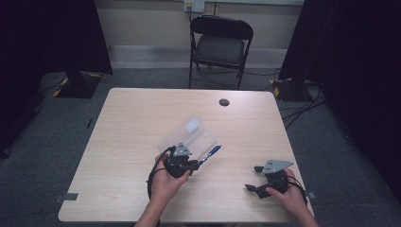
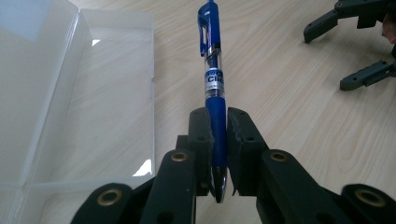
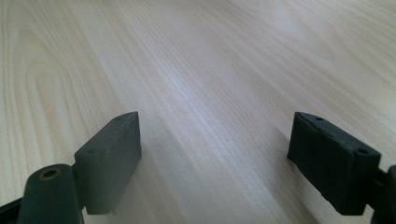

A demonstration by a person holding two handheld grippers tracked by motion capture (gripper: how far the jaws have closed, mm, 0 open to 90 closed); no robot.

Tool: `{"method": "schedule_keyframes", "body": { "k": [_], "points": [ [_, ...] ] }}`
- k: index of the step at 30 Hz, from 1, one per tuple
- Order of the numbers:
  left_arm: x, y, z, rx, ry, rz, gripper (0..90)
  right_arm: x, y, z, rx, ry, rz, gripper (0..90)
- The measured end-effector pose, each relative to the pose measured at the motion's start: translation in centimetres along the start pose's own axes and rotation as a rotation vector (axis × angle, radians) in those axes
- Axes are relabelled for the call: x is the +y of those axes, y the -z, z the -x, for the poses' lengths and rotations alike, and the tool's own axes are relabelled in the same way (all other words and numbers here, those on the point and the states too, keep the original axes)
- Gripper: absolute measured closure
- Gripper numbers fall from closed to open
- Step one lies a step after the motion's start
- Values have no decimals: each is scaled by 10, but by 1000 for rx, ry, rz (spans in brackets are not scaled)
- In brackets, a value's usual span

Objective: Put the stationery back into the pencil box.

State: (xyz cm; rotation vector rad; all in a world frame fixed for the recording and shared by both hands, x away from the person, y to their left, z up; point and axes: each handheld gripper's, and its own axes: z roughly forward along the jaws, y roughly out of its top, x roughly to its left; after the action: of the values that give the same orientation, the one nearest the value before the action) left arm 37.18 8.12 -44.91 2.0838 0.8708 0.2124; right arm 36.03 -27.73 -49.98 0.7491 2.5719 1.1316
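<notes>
My left gripper point(image 2: 219, 140) is clamped on the blue pen point(image 2: 214, 88), long axis straight out along the jaws, open clear case point(image 2: 112, 93) just beside it, my right gripper point(image 3: 215, 158) wide and idle.

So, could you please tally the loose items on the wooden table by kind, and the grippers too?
Blue click pen, clamped in the left gripper: 1
Clear plastic hinged case, lying open: 1
Black two-jaw grippers, counting the open, empty right gripper: 2
Total: 4
</notes>
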Motion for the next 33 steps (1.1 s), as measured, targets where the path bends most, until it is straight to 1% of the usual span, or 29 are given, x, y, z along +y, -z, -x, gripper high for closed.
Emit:
{"method": "schedule_keyframes", "body": {
  "k": [1,2,3,4,7,8,9,11,12,14,15,16,17,18,19,22,24,25,26,28,29,31,32,33],
  "points": [
    [1,0,-1,9,-12,-8,808,0,0,0,2,0,1,161],
    [2,-1,-1,2,-6,-1,808,0,0,0,1,-1,0,161],
    [4,-1,-2,6,-11,-3,809,0,0,0,0,0,0,161],
    [6,-1,-2,14,-5,-17,809,0,0,0,1,0,1,161],
    [10,-2,-5,21,-5,-10,808,0,0,0,2,0,1,161],
    [12,-1,-6,25,-11,-16,808,0,0,0,2,0,1,161],
    [13,-1,-7,26,-1,-9,808,0,0,0,1,0,0,161],
    [14,-1,-8,27,-6,-7,808,0,0,0,2,0,1,161],
    [16,0,-10,37,-5,-7,809,0,0,0,0,0,0,161],
    [17,0,-12,35,-1,-4,809,0,0,0,1,0,0,161],
    [17,-1,-13,37,2,-2,808,0,0,0,1,0,0,161],
    [18,-1,-14,41,-2,-10,808,0,0,0,2,0,1,161],
    [18,-2,-14,46,4,-4,808,0,0,0,2,0,1,161],
    [18,-2,-16,41,5,-4,808,0,0,0,2,0,1,161],
    [19,-1,-17,51,-1,-6,808,0,0,0,2,0,1,161],
    [20,-2,-19,47,18,-2,808,0,0,0,4,0,2,161],
    [21,-2,-21,47,19,-4,808,0,0,0,2,0,0,161],
    [21,-2,-22,59,17,-3,808,0,0,0,-1,0,0,161],
    [21,-3,-24,53,21,-2,808,0,0,0,2,0,1,161],
    [22,-3,-26,62,18,1,808,0,0,0,2,0,0,161],
    [22,-3,-27,61,24,5,809,0,0,0,1,0,-1,161],
    [23,-3,-29,78,16,-2,809,0,0,0,3,0,-1,161],
    [23,-4,-30,74,29,1,808,0,0,0,0,1,-1,161],
    [24,-3,-33,78,9,-7,808,0,0,0,4,0,2,161]
  ]
}}
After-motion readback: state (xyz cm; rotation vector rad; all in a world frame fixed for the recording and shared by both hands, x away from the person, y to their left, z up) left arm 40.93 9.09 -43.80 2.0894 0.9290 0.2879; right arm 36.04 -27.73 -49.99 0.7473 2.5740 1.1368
